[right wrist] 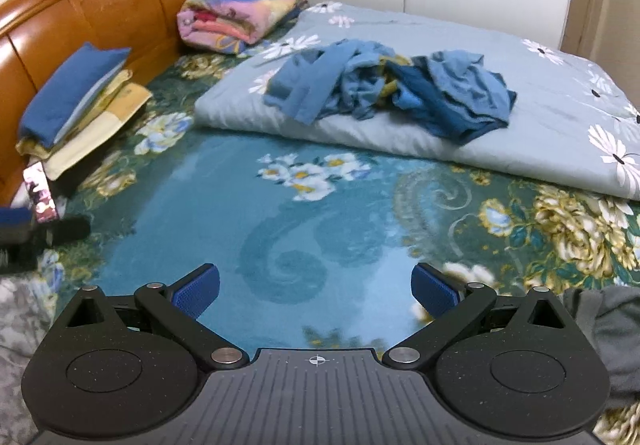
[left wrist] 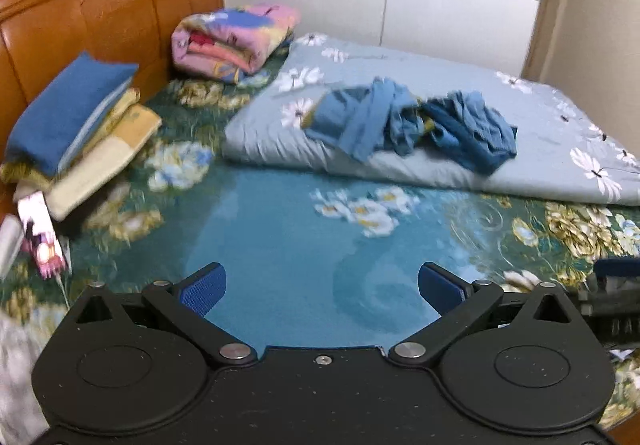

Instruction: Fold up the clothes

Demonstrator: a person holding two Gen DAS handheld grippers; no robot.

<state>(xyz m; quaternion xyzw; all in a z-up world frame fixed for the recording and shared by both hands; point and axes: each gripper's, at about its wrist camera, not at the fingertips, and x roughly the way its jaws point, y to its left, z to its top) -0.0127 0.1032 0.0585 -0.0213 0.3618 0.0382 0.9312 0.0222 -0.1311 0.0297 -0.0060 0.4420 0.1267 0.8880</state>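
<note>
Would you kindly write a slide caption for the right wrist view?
Open right hand-held gripper above the floral bedspread, facing crumpled blue clothes on a folded daisy-print quilt.

One quilt (right wrist: 540,101), two folded stacks (right wrist: 76,101)

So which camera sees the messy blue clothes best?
The right wrist view: the crumpled blue clothes look bigger, nearer and sharper on the pale flowery quilt. The left wrist view shows them smaller and blurrier.

Both wrist views looked forward low over the bed (left wrist: 280,245), facing the headboard (left wrist: 100,5) corner; both shared the blue clothes heap (right wrist: 384,85) well short of the headboard, right view nearer.
</note>
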